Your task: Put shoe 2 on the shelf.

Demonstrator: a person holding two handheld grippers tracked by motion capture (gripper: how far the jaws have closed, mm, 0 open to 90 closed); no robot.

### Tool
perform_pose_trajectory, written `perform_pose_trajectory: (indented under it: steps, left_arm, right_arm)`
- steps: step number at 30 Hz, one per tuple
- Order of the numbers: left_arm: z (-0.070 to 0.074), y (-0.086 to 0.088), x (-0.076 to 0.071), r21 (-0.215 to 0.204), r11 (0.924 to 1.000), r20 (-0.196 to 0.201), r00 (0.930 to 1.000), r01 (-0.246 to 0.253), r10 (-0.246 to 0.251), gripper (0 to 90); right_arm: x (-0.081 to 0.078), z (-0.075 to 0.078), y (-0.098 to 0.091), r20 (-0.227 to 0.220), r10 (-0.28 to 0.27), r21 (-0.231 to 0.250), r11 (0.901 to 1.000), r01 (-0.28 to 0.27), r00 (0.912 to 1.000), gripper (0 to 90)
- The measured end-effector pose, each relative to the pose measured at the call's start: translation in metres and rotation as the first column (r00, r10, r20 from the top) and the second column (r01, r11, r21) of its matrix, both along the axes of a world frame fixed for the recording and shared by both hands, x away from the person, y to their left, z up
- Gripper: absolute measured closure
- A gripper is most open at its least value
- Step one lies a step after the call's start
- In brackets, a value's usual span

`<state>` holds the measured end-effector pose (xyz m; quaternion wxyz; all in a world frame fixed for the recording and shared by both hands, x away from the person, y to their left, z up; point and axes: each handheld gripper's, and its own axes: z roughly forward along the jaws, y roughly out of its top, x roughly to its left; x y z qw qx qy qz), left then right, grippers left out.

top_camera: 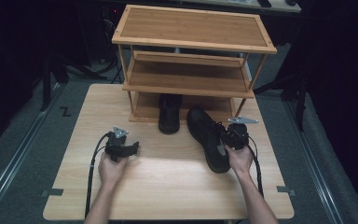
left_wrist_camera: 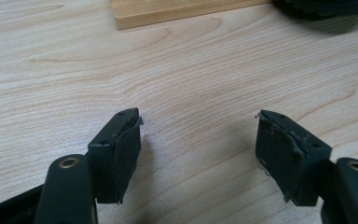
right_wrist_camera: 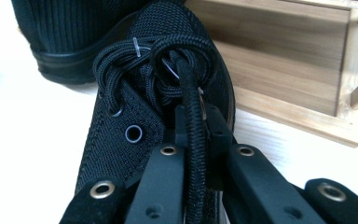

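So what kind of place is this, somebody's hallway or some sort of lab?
Most likely a lab or recording studio, not a home. A bare wooden table stands on grey floor with dark surroundings, stand legs and cables behind. A person works hand-held claws on it, with a bamboo shoe rack and black shoes as props.

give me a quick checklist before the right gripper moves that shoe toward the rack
1. Right gripper shut on the shoe at its lace: ok.
2. Grip on the shoe's body, not just lace: not ok.
3. Left gripper open and empty over bare table: ok.
4. Second shoe already at the rack's bottom shelf: ok.
5. Free space beside the second shoe: cannot tell.
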<state>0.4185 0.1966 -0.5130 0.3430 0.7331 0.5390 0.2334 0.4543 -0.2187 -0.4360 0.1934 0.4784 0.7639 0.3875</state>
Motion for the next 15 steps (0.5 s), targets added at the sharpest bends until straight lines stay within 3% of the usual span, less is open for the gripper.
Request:
perform_pose_trajectory:
  steps: [7,15]
  left_arm:
    - [0.000,0.000,0.000,0.001,1.0000,0.000,1.0000,0.000,0.000,31.6]
    - [0.000,-0.001,0.000,0.005,1.0000,0.000,1.0000,0.000,0.000,31.6]
  right_arm:
    - [0.005,0.003,-0.003,0.006,-0.017,0.002,0.9998,0.017,0.9998,88.0]
    - [0.015,0.000,-0.006,-0.018,-0.049,0.029,0.9984,0.049,0.9986,88.0]
